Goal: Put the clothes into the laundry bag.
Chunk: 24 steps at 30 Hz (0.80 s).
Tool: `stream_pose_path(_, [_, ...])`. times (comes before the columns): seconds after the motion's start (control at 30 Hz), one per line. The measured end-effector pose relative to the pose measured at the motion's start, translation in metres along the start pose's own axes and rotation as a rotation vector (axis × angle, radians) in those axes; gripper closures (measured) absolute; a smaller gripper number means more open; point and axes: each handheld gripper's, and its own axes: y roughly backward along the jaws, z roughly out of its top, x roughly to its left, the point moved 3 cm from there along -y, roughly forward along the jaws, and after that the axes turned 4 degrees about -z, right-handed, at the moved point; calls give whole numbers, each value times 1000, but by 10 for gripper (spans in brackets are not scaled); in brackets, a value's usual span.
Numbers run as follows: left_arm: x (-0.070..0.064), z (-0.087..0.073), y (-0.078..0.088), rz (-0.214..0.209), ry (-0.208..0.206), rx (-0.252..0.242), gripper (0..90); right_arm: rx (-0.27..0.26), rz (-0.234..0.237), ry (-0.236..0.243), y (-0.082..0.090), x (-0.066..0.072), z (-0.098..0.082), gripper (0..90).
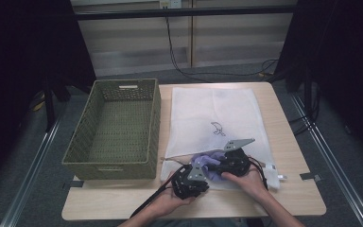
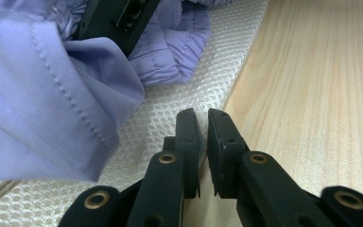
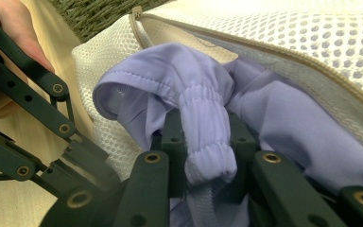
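Observation:
A white mesh laundry bag [image 1: 212, 106] lies flat on the wooden table [image 1: 283, 189], its zip opening toward the person. A lavender garment [image 1: 207, 163] sits bunched at that opening. My right gripper [image 1: 216, 164] comes in from the right. In the right gripper view it [image 3: 203, 127] is shut on the garment's [image 3: 170, 80] gathered elastic band, just outside the bag's zip edge [image 3: 312, 71]. My left gripper [image 1: 207, 179] lies low at the bag's near edge. In the left gripper view its jaws [image 2: 203, 116] stand almost together, pinching the rim of the mesh [image 2: 179, 94] beside the garment [image 2: 52, 94].
A green wicker basket [image 1: 111, 165] stands on the left half of the table, right against the bag. Bare wood [image 2: 302, 94] runs along the table's near edge. Cables [image 1: 179, 61] trail over the floor behind the table, and dark stands flank both sides.

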Motion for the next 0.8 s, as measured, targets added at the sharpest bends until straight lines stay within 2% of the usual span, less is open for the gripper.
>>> stream_pose_path(0.17, [0, 0, 1, 0, -1, 10, 836, 3, -6, -7, -2, -3, 1, 734])
stream_pose_path(0.2, [1, 0, 0, -5, 4, -7, 836, 4, -12, -7, -4, -4, 2, 733])
stream_pose_path(0.23, [1, 0, 1, -10, 9, 8, 837, 5, -15, -9, -5, -5, 3, 733])
stream_pose_path(0.27, [2, -1, 0, -15, 13, -12, 837, 7, -17, -10, -5, -5, 3, 733])
stream_pose_path(0.3, [1, 0, 0, -12, 14, -4, 837, 7, -22, -9, -6, -6, 4, 733])
stream_pose_path(0.33, [1, 0, 1, -7, 8, 9, 837, 3, -26, -7, -7, -7, 4, 732])
stream_pose_path(0.37, [1, 0, 0, -6, 10, -5, 837, 4, -25, -10, -7, -8, 5, 732])
stream_pose_path(0.43, [1, 0, 1, -8, 8, 10, 838, 6, -29, -12, -7, -9, 5, 732])
stream_pose_path(0.57, [1, 0, 0, -8, 7, -3, 839, 8, -32, -22, -9, -11, 7, 726])
stream_pose_path(0.6, [1, 0, 1, -8, 4, 6, 840, 10, -36, -23, -9, -11, 7, 726])
stream_pose_path(0.8, [1, 0, 0, -5, -2, 2, 840, 16, -59, -13, -14, -15, 11, 722])
